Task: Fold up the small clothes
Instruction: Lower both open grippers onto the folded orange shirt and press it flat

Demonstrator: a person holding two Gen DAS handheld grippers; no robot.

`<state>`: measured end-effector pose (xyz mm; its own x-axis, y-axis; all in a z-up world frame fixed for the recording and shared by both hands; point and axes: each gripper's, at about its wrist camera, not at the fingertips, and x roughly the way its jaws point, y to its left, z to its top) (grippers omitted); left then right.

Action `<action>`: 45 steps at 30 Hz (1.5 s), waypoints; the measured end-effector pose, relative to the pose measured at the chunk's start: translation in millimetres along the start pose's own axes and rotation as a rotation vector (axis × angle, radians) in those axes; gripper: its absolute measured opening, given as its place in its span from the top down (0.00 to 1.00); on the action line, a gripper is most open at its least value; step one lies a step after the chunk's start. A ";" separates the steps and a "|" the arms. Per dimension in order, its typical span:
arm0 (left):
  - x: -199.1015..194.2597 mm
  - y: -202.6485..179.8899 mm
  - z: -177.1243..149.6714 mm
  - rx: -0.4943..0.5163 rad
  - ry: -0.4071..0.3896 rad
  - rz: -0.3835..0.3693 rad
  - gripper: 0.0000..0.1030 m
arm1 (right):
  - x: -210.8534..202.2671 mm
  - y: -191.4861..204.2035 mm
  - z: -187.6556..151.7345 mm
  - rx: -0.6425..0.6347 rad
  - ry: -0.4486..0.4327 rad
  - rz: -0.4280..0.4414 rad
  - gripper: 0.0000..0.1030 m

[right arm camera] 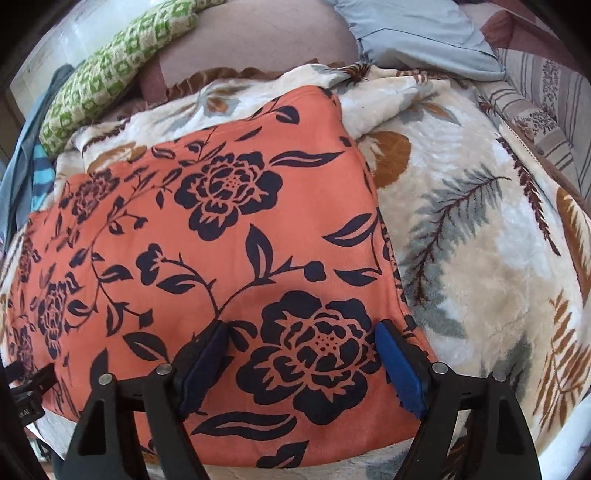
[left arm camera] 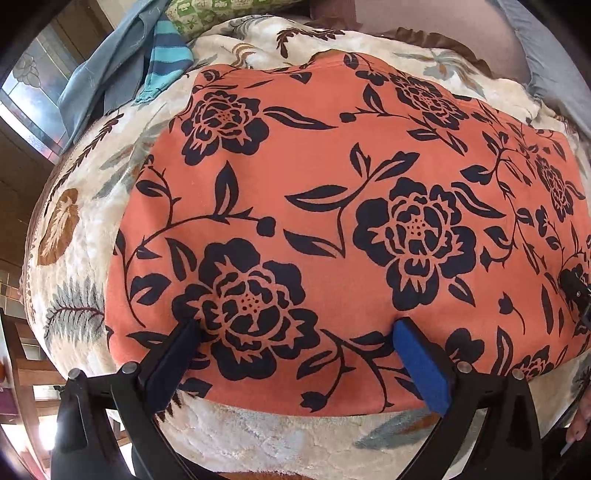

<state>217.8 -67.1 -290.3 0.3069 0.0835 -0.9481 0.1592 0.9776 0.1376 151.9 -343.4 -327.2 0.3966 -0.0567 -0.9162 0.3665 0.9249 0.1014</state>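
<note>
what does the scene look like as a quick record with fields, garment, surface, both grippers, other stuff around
garment: orange floral cloth, spread flat
surface: cream leaf-print blanket
left gripper: open, fingers resting on the cloth near its front edge
right gripper: open, fingers on the cloth by its right edge
nearby: green patterned cloth; teal striped cloth; pale blue cloth
fold: none visible yet

Garment (left arm camera: 332,206) spread flat on blanket (left arm camera: 70,266). Striped cloth (left arm camera: 168,55) behind its left corner. Pillow (right arm camera: 110,74) behind that; another pillow (right arm camera: 417,33) behind, right.
</note>
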 end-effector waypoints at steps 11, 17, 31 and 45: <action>-44.0 -9.0 15.5 0.011 -0.132 0.019 0.00 | -23.5 -16.7 4.9 0.081 -0.116 0.049 0.17; -20.7 -12.2 34.1 0.001 -0.109 0.034 0.00 | -22.2 -19.8 12.0 0.106 -0.140 0.110 0.18; -14.3 2.0 18.7 -0.059 -0.127 0.036 0.00 | -50.9 11.6 9.3 -0.049 -0.316 0.262 0.24; 0.0 6.8 7.3 -0.014 -0.101 0.079 0.00 | -11.9 26.0 -1.2 -0.078 -0.041 0.324 0.61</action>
<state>225.7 -61.9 -287.2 0.4114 0.1415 -0.9004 0.1179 0.9713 0.2065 155.7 -318.3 -314.1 0.5163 0.2313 -0.8246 0.1512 0.9231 0.3536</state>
